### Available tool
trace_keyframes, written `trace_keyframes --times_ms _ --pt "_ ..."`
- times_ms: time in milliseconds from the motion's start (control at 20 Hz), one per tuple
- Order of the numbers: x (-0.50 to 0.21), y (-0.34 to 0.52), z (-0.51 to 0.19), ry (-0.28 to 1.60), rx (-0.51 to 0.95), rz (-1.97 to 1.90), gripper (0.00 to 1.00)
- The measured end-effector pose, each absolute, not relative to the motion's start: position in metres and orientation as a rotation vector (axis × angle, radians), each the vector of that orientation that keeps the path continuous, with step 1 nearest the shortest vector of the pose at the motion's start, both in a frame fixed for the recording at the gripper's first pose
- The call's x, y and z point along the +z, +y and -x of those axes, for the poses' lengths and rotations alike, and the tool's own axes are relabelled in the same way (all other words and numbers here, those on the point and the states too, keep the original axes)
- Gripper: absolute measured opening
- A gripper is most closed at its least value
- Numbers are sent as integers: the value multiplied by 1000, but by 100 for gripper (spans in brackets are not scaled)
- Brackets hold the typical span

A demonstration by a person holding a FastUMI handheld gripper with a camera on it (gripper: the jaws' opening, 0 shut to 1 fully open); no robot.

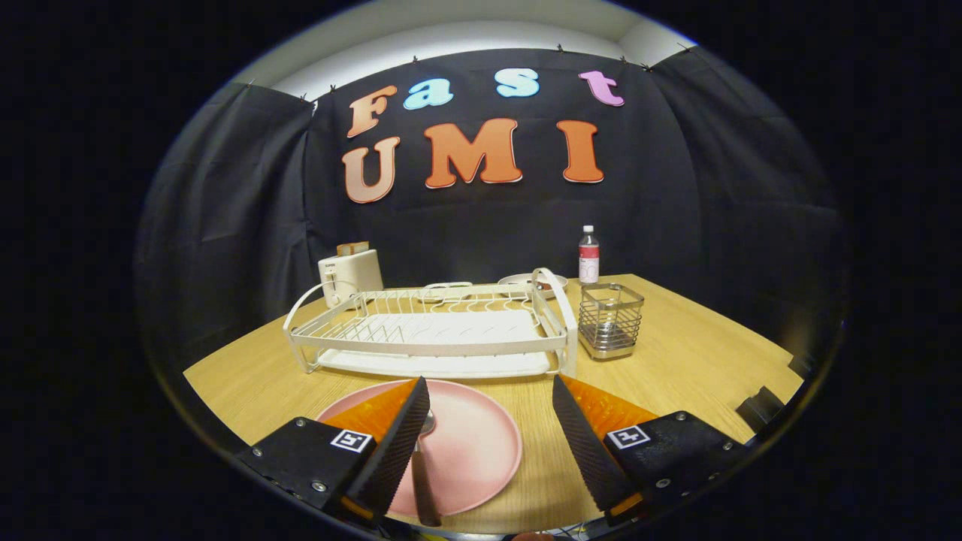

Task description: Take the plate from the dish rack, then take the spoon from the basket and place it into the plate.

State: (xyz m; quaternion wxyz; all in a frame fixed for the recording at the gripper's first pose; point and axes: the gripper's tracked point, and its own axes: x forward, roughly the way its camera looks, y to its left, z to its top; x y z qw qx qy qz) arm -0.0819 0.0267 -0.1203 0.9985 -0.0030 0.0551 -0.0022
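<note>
Claw [490, 439] fingers stand spread wide apart, released, with nothing between them. I see the pink plate [470, 443] lying flat on the wooden surface [676, 368] just ahead of the fingers, partly under the left finger. The spoon [422, 469] rests in the plate, its dark handle running alongside the inner edge of the left finger and its bowl near that fingertip; part of it is hidden by the finger.

Beyond the plate I note the white dish rack [436, 330], standing across the surface with its wire slots empty. Just beside the rack's right end stands the wire basket [610, 319], and I see nothing in it. Behind the rack, a white toaster [349, 274] sits at the left, a shallow white dish [530, 282] near the rack's far right corner, and a plastic bottle [588, 255] upright behind the basket. Nothing lies between the fingers and the plate.
</note>
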Motion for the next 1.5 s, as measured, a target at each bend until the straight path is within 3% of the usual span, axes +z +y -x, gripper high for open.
trace_keyframes --times_ms 850,1500 --pt "-35 -101 101 -54 -222 24 97" --pt "-33 -98 106 -86 -220 10 98"
